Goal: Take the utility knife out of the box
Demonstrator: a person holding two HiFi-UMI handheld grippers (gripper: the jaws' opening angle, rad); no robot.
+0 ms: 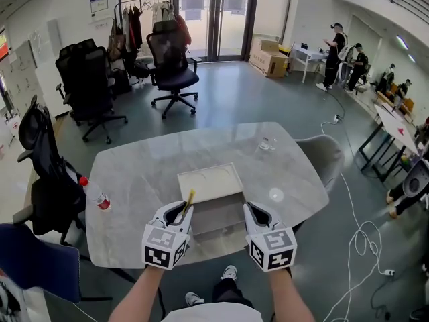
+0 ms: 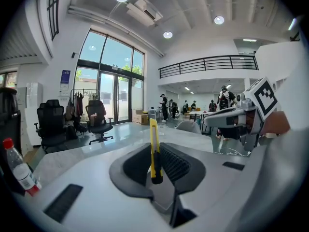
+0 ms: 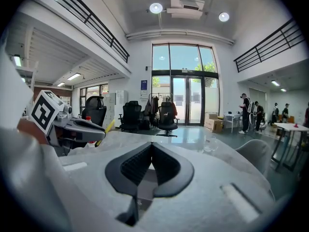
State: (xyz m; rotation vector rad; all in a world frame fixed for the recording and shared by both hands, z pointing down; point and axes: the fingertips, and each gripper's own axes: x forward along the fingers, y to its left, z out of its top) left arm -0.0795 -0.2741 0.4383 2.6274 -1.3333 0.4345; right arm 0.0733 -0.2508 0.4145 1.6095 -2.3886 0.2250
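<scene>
Utility knife [image 2: 153,146]: one, in left gripper [image 1: 179,212]; one box [image 1: 218,215].

Box [image 1: 208,183] sits on the table [image 1: 134,173], bottle [image 1: 94,193] left, glass [image 1: 267,143] behind.

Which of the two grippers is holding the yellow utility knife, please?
The left gripper: its jaws are clamped on the utility knife, which sticks up between them. The right gripper has its jaws shut on nothing.

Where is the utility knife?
The utility knife is clamped in the left gripper, sticking up, by the left edge of the box in the head view.
</scene>
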